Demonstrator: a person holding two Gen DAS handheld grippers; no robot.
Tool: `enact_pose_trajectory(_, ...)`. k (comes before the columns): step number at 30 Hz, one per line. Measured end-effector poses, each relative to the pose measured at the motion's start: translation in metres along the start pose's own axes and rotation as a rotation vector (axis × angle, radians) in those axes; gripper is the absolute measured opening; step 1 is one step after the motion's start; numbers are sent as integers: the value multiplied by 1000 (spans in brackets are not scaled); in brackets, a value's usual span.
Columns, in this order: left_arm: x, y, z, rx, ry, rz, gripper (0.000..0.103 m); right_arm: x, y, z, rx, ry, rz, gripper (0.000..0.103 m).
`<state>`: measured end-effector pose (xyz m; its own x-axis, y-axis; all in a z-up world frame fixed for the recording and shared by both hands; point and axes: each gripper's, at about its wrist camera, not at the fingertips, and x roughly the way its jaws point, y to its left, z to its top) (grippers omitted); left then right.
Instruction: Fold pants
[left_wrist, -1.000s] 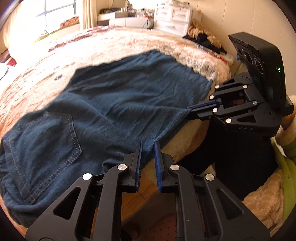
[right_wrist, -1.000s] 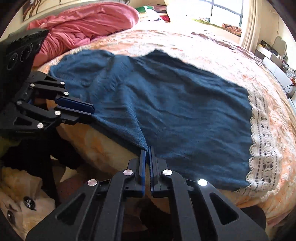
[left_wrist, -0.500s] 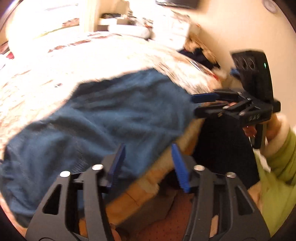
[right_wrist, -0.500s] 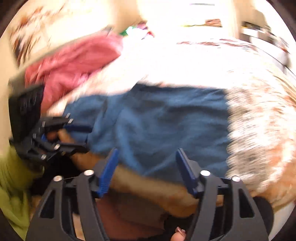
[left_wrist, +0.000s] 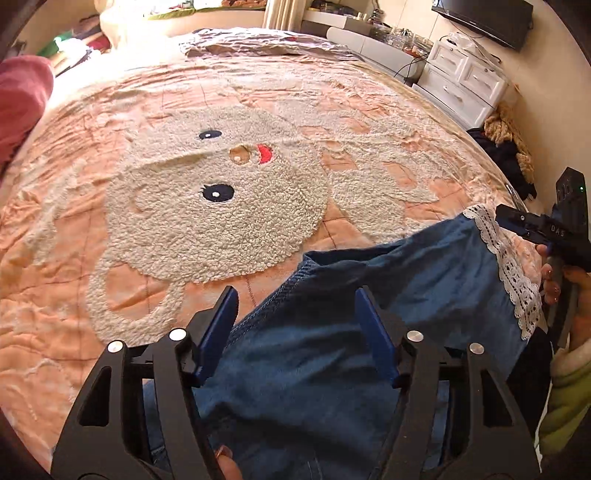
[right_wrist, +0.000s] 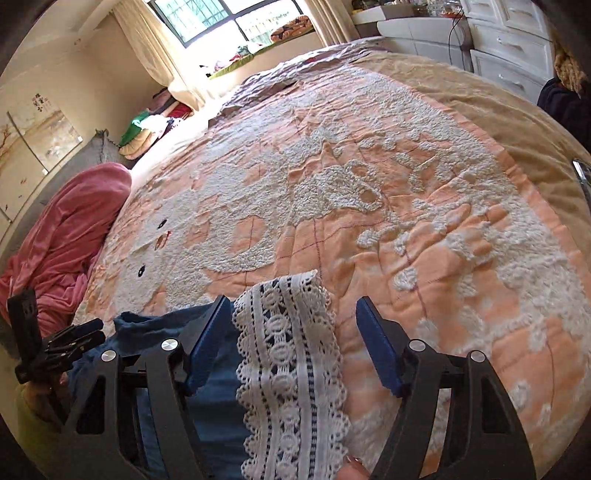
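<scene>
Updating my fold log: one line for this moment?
pants: on bed | left gripper: open | right gripper: open, over lace hem

Domestic bedroom. A bed (left_wrist: 92, 258) fills most of both views, covered by a peach quilted spread with a fleecy cartoon animal face (left_wrist: 221, 206). White drawer units (left_wrist: 465, 81) stand along one wall. A curtained window (right_wrist: 229, 22) and a wall painting (right_wrist: 40, 136) are present.
</scene>
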<state>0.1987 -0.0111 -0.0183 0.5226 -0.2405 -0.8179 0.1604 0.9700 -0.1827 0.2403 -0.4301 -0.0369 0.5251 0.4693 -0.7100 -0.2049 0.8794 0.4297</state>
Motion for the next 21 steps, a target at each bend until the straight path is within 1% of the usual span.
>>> enact_pose_trajectory(1, 8, 1, 1, 8, 10, 5, 55, 9, 1, 3, -8, 12, -5, 63)
enact_pose_trajectory(2, 13, 1, 2, 24, 13, 19, 54, 15, 5, 4, -25, 17, -39, 58)
enact_pose_trajectory(3, 18, 0, 2, 44, 16, 34, 54, 18, 9, 2, -58, 22, -45, 53)
enact_pose_trajectory(4, 24, 0, 2, 59, 19, 38, 53, 21, 14, 0, -90, 27, -41, 50)
enact_pose_trajectory(5, 29, 1, 3, 63, 24, 27, 51, 24, 19, -5, -125, 35, -53, 49)
enact_pose_trajectory(6, 34, 2, 2, 59, 28, 12, 47, 26, 24, -9, -155, 39, -74, 42)
enact_pose_trajectory(8, 42, 5, 4, 42, 29, -17, 43, 28, 32, -17, -222, 33, -101, 39)
enact_pose_trajectory(9, 45, 6, 5, 37, 24, -28, 40, 25, 36, -21, -259, 19, -106, 35)
enact_pose_trajectory(10, 46, 7, 6, 34, 20, -38, 36, 22, 42, -25, -293, 13, -87, 34)
enact_pose_trajectory(11, 46, 6, 7, 29, 20, -54, 33, 21, 46, -27, -311, 14, -64, 34)
enact_pose_trajectory(12, 47, 6, 8, 27, 21, -67, 29, 21, 49, -30, -325, 15, -59, 34)
enact_pose_trajectory(14, 50, 4, 9, 38, 24, -68, 29, 29, 50, -32, -337, 22, -108, 35)
enact_pose_trajectory(16, 51, 4, 9, 38, 25, -71, 29, 31, 45, -28, -301, 30, -102, 38)
enact_pose_trajectory(18, 51, 4, 8, 37, 23, -71, 29, 30, 39, -24, -272, 25, -105, 45)
enact_pose_trajectory(19, 51, 3, 8, 40, 22, -68, 29, 29, 37, -23, -264, 18, -128, 45)
enact_pose_trajectory(21, 50, 2, 7, 46, 19, -63, 29, 28, 36, -22, -271, 8, -158, 53)
